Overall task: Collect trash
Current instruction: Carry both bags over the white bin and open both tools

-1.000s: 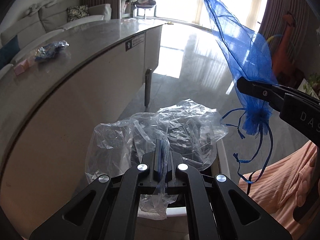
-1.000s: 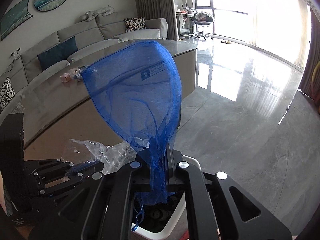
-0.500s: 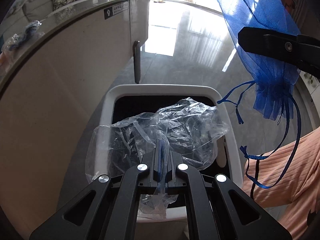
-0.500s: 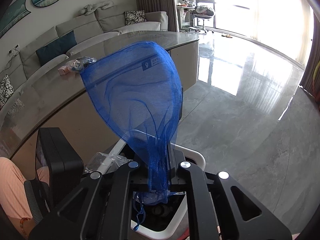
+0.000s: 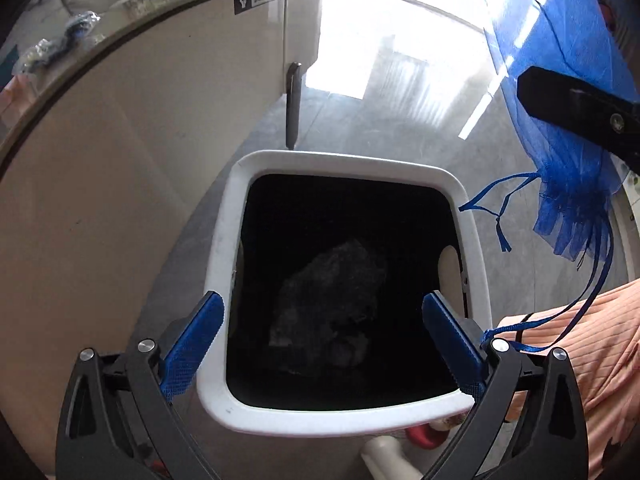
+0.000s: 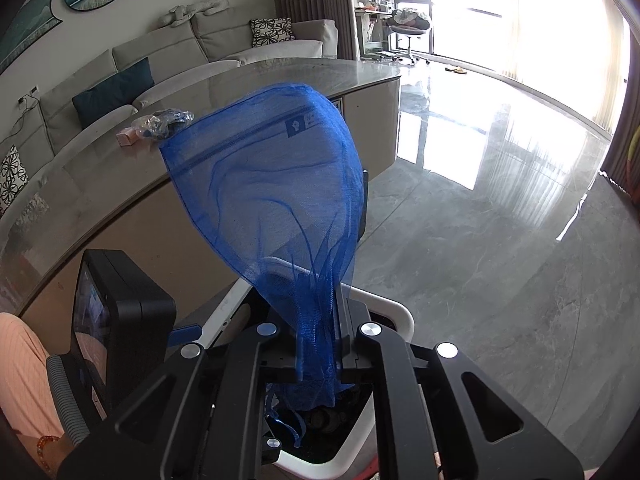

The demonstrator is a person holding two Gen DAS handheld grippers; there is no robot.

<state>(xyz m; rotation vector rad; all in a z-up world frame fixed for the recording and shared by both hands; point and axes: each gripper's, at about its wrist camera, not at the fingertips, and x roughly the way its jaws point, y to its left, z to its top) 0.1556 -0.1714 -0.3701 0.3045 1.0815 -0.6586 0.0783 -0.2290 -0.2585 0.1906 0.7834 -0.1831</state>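
Left gripper (image 5: 322,344): jaws opening wide, nothing between them, above white bin (image 5: 348,164) at frame centre; clear wrapper (image 5: 332,300) binned. Right gripper (image 6: 318,360): clamped on blue mesh bag (image 6: 272,184), unbinned. Desk (image 6: 248,76), upper left: wrappers (image 6: 162,122) remain.

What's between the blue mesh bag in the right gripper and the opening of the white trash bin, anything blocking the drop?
Nothing visible blocks it. The blue mesh bag is pinched in the right gripper, off to one side of the white trash bin. The left gripper hangs over the bin's mouth, its jaws opening with nothing between them.
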